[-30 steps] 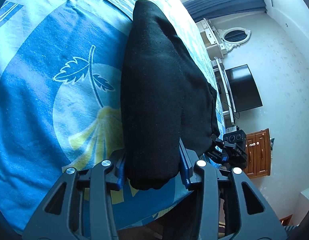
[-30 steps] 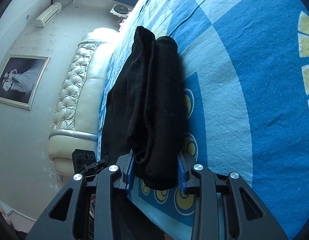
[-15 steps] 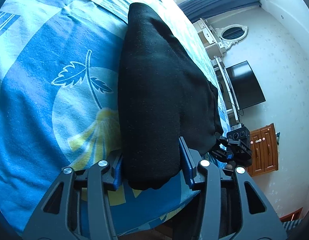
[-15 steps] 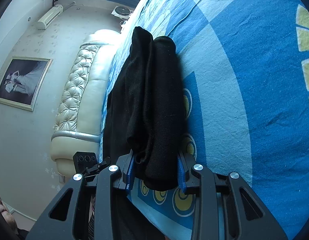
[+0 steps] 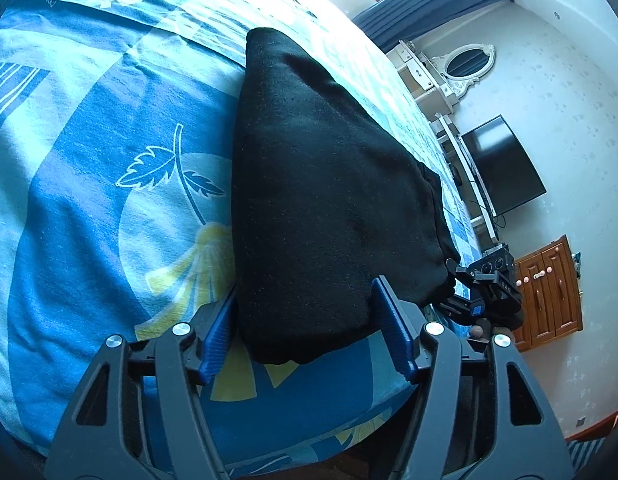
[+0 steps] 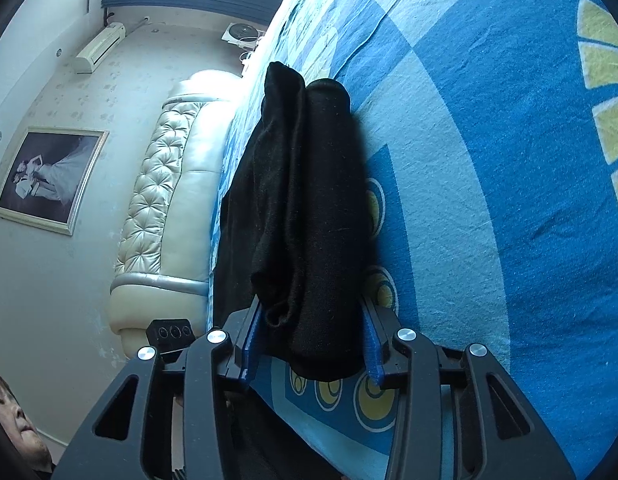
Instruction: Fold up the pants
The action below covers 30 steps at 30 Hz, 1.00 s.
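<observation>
The black pants (image 5: 325,200) lie folded in a thick bundle on the blue patterned bed sheet (image 5: 89,200). In the left wrist view my left gripper (image 5: 305,332) stands with its blue pads on both sides of the bundle's near end, the jaws wide and loosened around it. In the right wrist view the pants (image 6: 309,216) show as a layered stack, and my right gripper (image 6: 313,348) has its pads against both sides of the near end. The right gripper also shows in the left wrist view (image 5: 489,284), at the far corner of the bundle.
The near edge of the bed (image 5: 293,436) runs just under the left gripper. A TV (image 5: 501,164), a white dresser with an oval mirror (image 5: 465,64) and a wooden cabinet (image 5: 549,284) stand along the wall. A cream tufted headboard (image 6: 165,200) and a framed picture (image 6: 45,176) show in the right wrist view.
The left gripper's jaws have spread wider around the pants' end. The bundle has settled onto the sheet. The right gripper keeps about the same hold.
</observation>
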Each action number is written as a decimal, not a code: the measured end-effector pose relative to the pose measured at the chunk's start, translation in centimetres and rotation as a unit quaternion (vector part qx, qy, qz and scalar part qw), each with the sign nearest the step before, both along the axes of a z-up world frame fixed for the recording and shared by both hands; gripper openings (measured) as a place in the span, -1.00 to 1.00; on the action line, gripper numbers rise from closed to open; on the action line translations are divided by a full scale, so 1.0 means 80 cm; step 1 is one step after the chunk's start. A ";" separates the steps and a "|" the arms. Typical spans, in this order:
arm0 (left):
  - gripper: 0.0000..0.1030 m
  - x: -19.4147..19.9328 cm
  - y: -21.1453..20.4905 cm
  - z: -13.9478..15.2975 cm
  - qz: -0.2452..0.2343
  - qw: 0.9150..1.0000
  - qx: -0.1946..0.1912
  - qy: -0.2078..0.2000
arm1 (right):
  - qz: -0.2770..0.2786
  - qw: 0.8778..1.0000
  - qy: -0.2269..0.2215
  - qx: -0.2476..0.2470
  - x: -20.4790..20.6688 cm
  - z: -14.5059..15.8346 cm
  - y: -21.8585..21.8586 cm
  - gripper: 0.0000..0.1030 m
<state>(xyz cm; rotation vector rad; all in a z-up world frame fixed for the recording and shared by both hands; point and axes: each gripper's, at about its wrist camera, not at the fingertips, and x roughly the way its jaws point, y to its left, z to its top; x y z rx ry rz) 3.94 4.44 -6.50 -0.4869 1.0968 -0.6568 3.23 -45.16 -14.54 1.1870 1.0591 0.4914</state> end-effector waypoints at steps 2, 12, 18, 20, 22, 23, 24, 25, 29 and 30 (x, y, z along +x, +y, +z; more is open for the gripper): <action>0.39 -0.007 -0.005 0.005 0.002 1.000 0.022 -0.015 | -0.005 1.000 0.001 0.004 -0.002 0.001 -0.001 -0.13; 0.76 -0.041 -0.036 0.014 0.015 0.989 0.131 -0.061 | -0.024 1.000 -0.007 0.018 -0.026 0.009 -0.009 0.14; 0.77 -0.048 -0.049 0.019 0.022 0.983 0.173 -0.056 | -0.021 1.000 -0.013 0.014 -0.042 0.018 -0.010 0.32; 0.77 -0.054 -0.052 0.023 0.026 0.980 0.189 -0.059 | -0.015 1.000 -0.016 0.007 -0.046 0.021 -0.008 0.36; 0.77 -0.060 -0.054 0.027 0.032 0.976 0.205 -0.062 | -0.011 1.000 -0.016 -0.001 -0.049 0.024 -0.006 0.39; 0.77 -0.062 -0.054 0.030 0.036 0.975 0.211 -0.064 | -0.010 1.000 -0.016 -0.003 -0.051 0.025 -0.004 0.41; 0.77 -0.065 -0.056 0.033 0.040 0.973 0.219 -0.065 | -0.009 1.000 -0.014 -0.006 -0.051 0.026 -0.003 0.42; 0.77 -0.067 -0.057 0.035 0.045 0.970 0.229 -0.067 | -0.009 1.000 -0.013 -0.010 -0.053 0.028 0.000 0.42; 0.77 -0.076 -0.061 0.042 0.065 0.961 0.261 -0.066 | -0.005 0.999 -0.010 -0.031 -0.052 0.032 0.005 0.43; 0.77 -0.078 -0.062 0.043 0.071 0.958 0.268 -0.066 | -0.004 0.999 -0.008 -0.039 -0.050 0.033 0.006 0.44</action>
